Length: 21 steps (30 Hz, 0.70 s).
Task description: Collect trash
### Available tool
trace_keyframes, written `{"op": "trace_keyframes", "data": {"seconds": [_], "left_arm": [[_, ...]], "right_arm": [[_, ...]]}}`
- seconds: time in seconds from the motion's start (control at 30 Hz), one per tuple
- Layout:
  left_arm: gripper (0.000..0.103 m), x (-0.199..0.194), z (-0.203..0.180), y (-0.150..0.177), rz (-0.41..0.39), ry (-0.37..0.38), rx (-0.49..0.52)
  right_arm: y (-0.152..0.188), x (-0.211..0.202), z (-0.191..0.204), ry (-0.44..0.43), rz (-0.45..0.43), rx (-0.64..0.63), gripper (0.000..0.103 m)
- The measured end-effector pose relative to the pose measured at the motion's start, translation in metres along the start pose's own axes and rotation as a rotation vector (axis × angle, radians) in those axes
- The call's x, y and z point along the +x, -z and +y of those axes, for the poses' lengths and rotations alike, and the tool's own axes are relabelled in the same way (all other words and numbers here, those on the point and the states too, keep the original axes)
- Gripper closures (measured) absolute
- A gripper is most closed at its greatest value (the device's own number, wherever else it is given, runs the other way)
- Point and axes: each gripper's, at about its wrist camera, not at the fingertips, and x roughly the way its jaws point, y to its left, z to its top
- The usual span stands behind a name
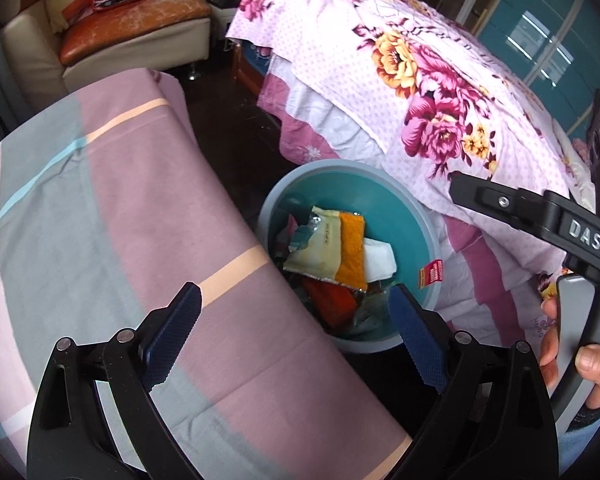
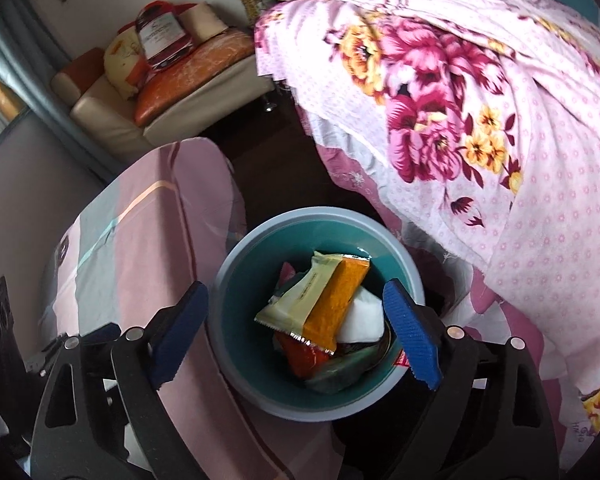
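Note:
A grey bin with a teal inside [image 1: 380, 196] [image 2: 260, 264] stands on the dark floor between a cloth-covered table and a bed. It holds several wrappers: a cream and orange packet [image 1: 332, 244] [image 2: 320, 300], a white piece [image 1: 378, 260] [image 2: 362, 318] and a red-orange packet [image 1: 332, 300] [image 2: 300, 354]. My left gripper [image 1: 296, 320] is open and empty, over the table edge and the bin's near rim. My right gripper [image 2: 296, 320] is open and empty, right above the bin. Its body [image 1: 540, 216] shows at the right of the left wrist view, held by a hand [image 1: 592, 360].
The table under a pink and grey striped cloth [image 1: 100, 220] [image 2: 148, 232] is at the left. The bed with a floral pink cover [image 1: 420, 92] [image 2: 480, 120] is at the right. A beige sofa with orange cushions [image 1: 120, 32] [image 2: 172, 92] stands at the back.

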Motion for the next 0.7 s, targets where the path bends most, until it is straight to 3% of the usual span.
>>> {"op": "trace_keyframes", "data": {"seconds": [0.33, 0.7], "left_arm": [[0.004, -0.057, 0.025, 0.017, -0.096, -0.083, -0.079], [0.004, -0.097, 0.047, 0.042, -0.121, -0.106, -0.157]], "right_arm": [[0.019, -0.028, 0.042, -0.002, -0.020, -0.143, 0.007], [0.048, -0.066, 0.079, 0.030, -0.080, -0.279, 0.007]]}}
